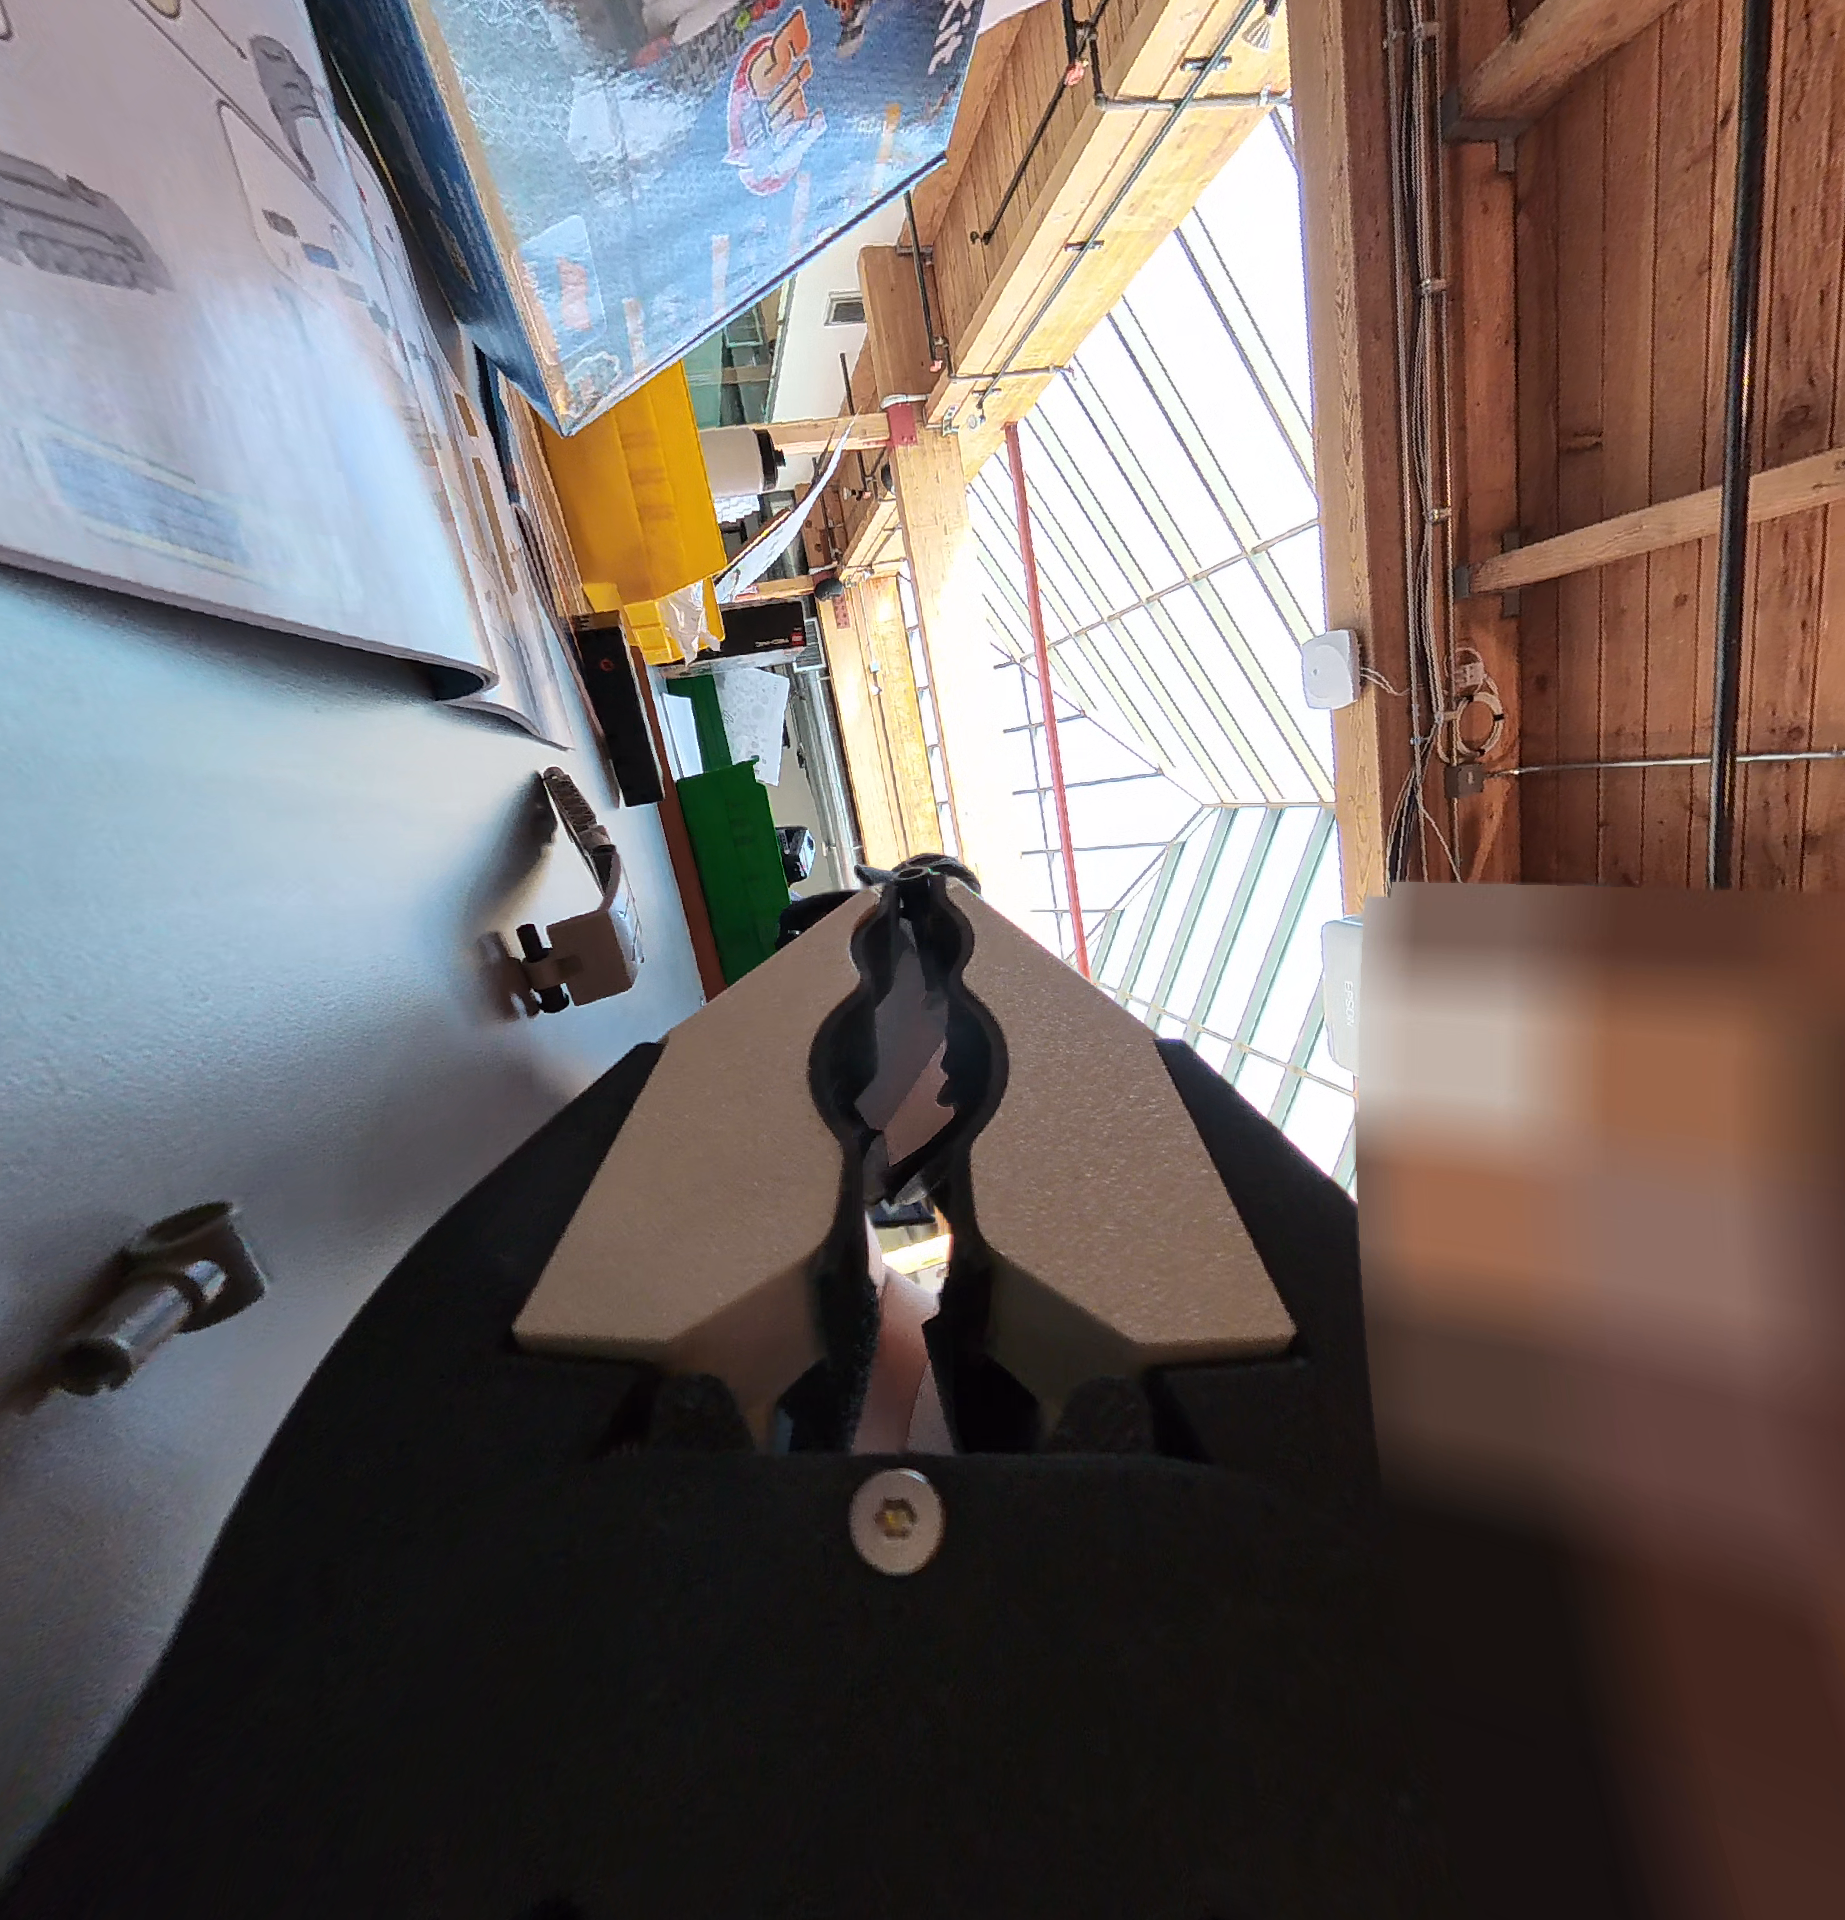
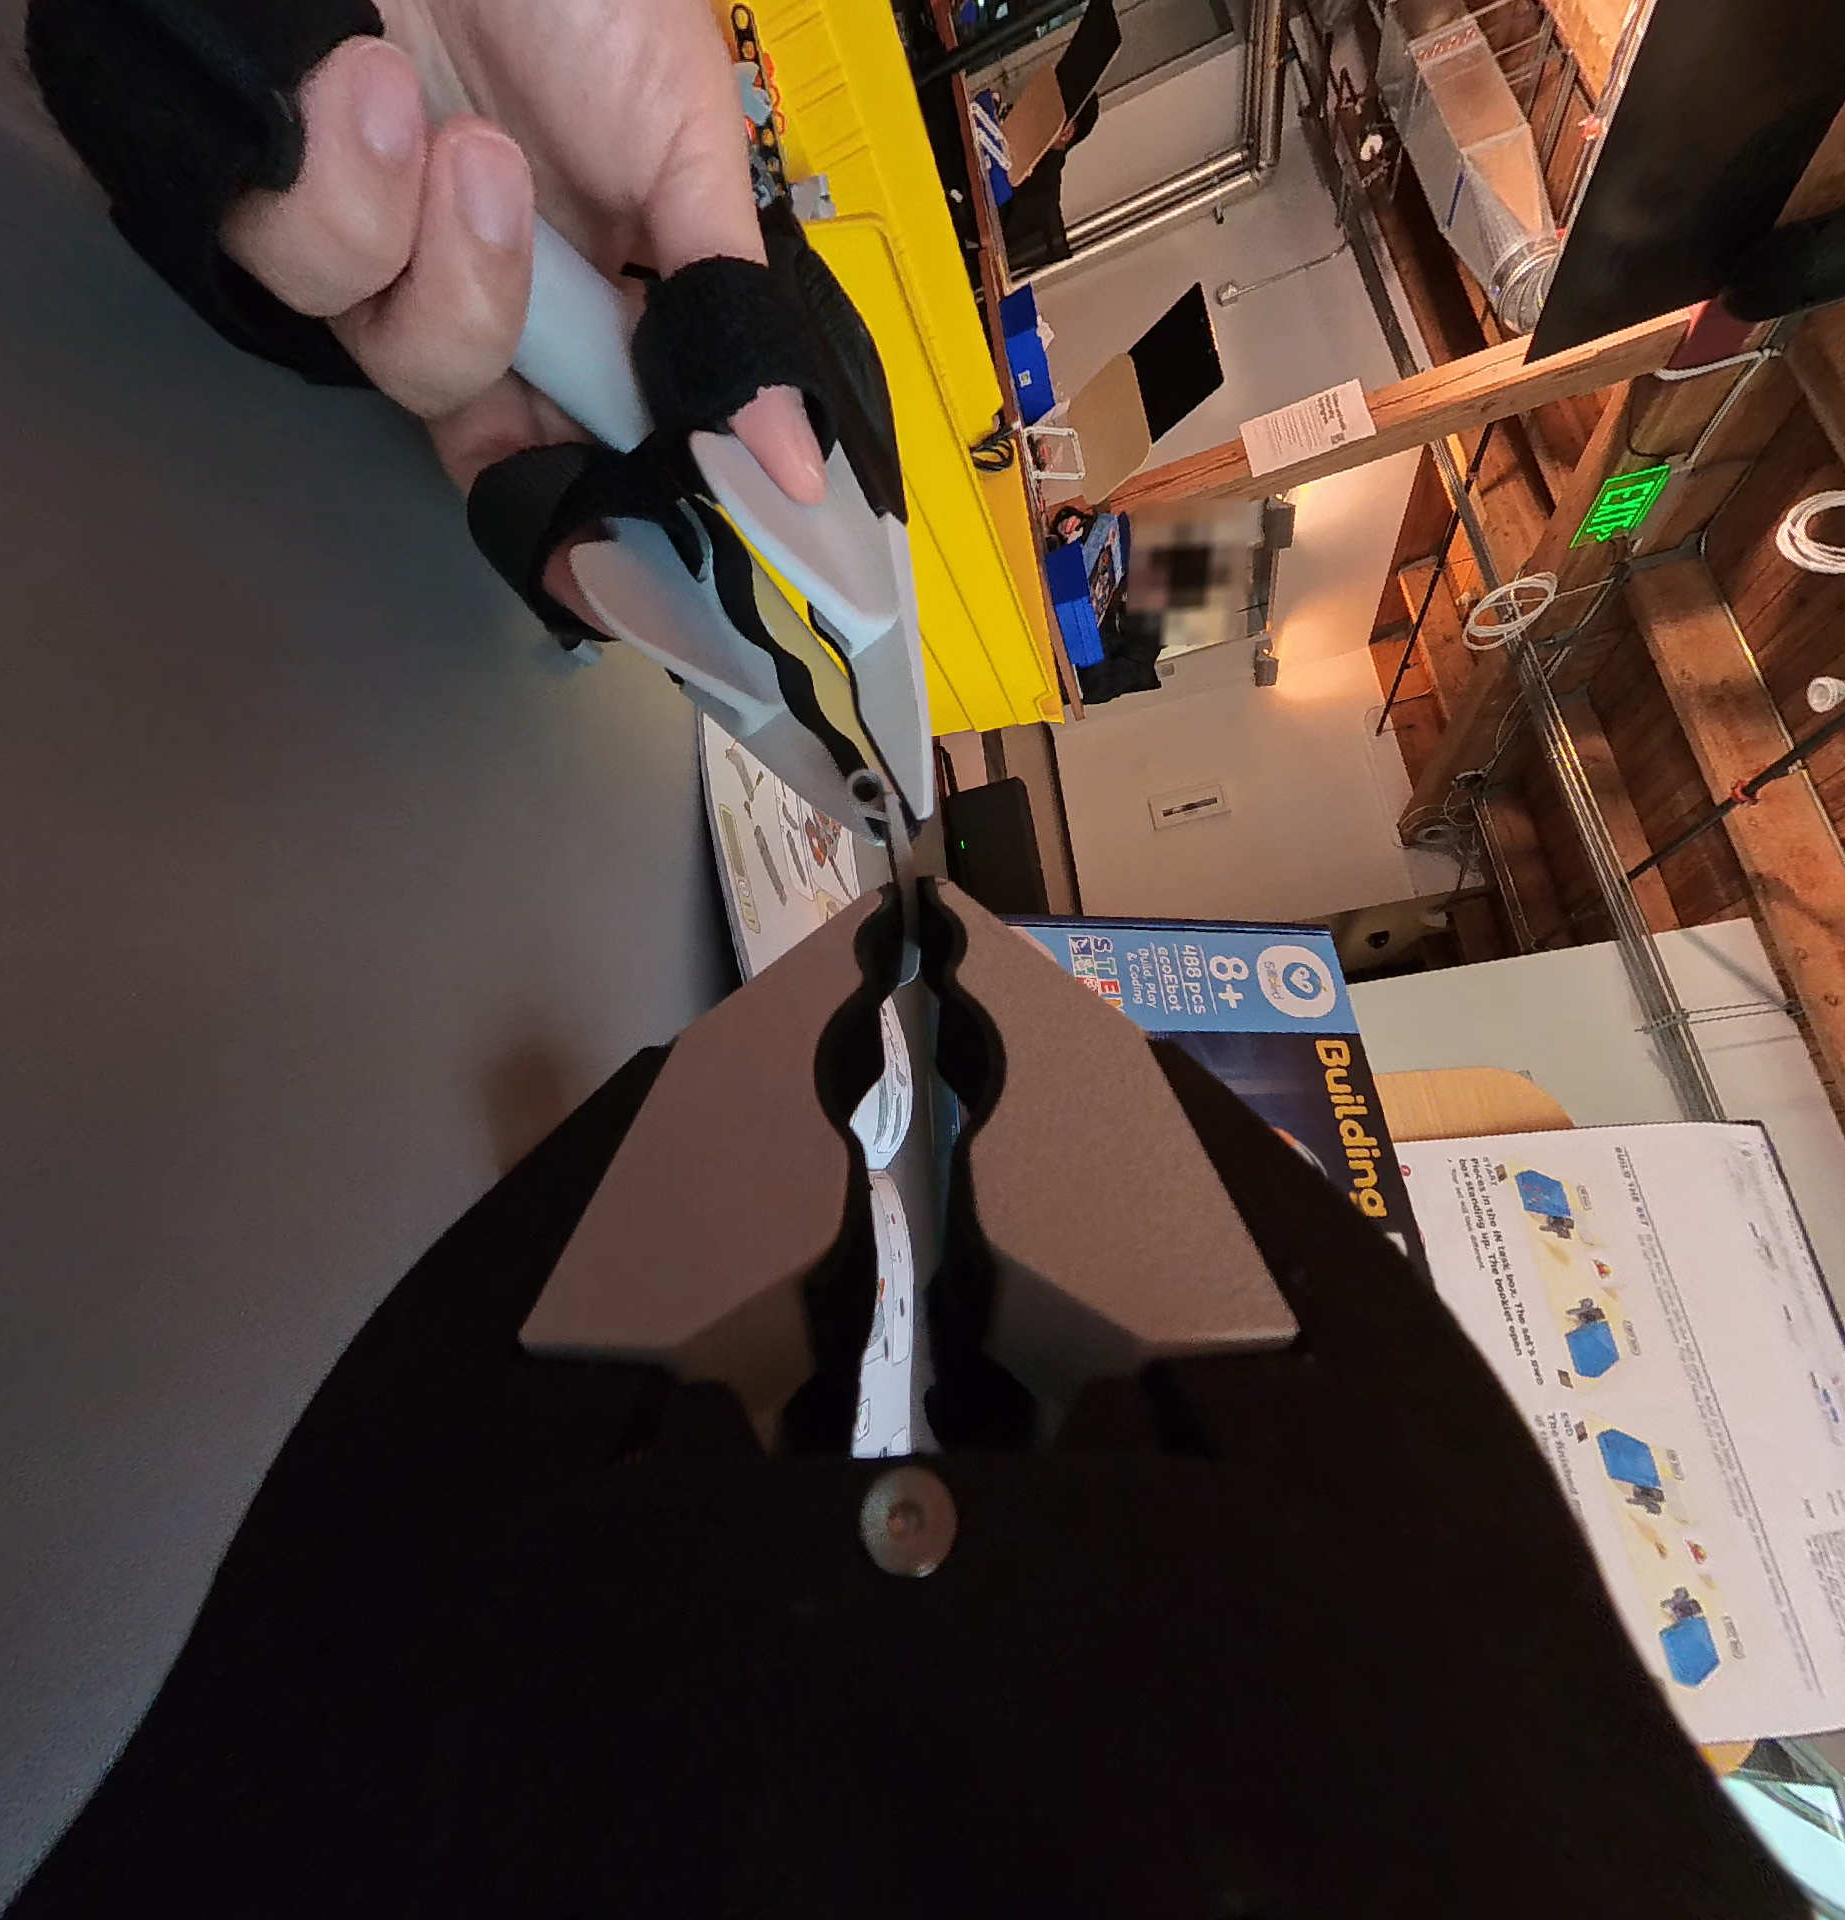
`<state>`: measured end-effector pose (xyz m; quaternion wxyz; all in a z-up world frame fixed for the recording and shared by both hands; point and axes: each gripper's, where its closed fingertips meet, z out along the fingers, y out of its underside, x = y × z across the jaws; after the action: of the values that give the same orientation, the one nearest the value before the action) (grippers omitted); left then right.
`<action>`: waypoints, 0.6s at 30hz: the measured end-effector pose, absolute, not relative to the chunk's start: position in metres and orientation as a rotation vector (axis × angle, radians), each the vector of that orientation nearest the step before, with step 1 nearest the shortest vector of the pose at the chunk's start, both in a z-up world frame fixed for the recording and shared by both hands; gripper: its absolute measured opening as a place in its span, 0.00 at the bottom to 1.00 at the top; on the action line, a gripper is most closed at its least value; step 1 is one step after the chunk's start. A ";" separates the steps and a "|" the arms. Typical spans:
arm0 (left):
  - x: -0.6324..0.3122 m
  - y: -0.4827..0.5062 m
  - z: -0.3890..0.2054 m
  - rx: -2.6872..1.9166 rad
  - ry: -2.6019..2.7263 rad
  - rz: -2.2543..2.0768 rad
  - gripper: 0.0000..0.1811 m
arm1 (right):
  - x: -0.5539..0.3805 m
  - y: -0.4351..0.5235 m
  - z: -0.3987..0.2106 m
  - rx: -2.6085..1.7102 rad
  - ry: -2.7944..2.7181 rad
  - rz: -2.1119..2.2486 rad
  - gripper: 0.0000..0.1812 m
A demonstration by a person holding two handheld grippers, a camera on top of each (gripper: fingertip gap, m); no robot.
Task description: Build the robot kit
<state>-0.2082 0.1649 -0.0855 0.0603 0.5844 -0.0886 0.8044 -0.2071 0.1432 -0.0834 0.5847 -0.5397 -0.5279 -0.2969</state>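
My left gripper (image 1: pixel 913 894) is shut on a small dark connector piece (image 1: pixel 914 875) with a round hole, pinched at the very fingertips. In the right wrist view the left gripper (image 2: pixel 885 802) is held by a gloved hand (image 2: pixel 461 239) at the upper left, and the connector (image 2: pixel 866 787) shows at its tips. My right gripper (image 2: pixel 910 902) is shut on a thin grey rod-like piece (image 2: pixel 905 940). The rod's end reaches up to the connector, and the two grippers' tips are almost touching above the grey table (image 2: pixel 274 935).
Two loose grey parts lie on the table: a bracket with a black pin (image 1: pixel 575 935) and a connector with an axle (image 1: pixel 159 1299). An open instruction booklet (image 1: pixel 170 312), a blue box (image 2: pixel 1209 987), a yellow bin (image 2: pixel 897 312), a green bin (image 1: pixel 736 862) and a printed sheet (image 2: pixel 1645 1403) surround the work area. My left and right fingertips are right by each other.
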 end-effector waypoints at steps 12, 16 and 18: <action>-0.208 0.167 -0.088 1.771 -0.212 2.430 0.01 | -0.207 0.150 -0.084 -1.265 -1.223 -0.774 0.01; -0.209 0.168 -0.089 1.769 -0.175 2.427 0.01 | -0.208 0.152 -0.085 -1.267 -1.227 -0.798 0.01; -0.209 0.169 -0.090 1.766 -0.154 2.427 0.01 | -0.207 0.153 -0.085 -1.272 -1.224 -0.808 0.01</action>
<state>-0.2088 0.1690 -0.0901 0.0680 0.5862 -0.0513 0.8056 -0.2072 0.1526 -0.0852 0.5647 -0.5408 -0.5202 -0.3436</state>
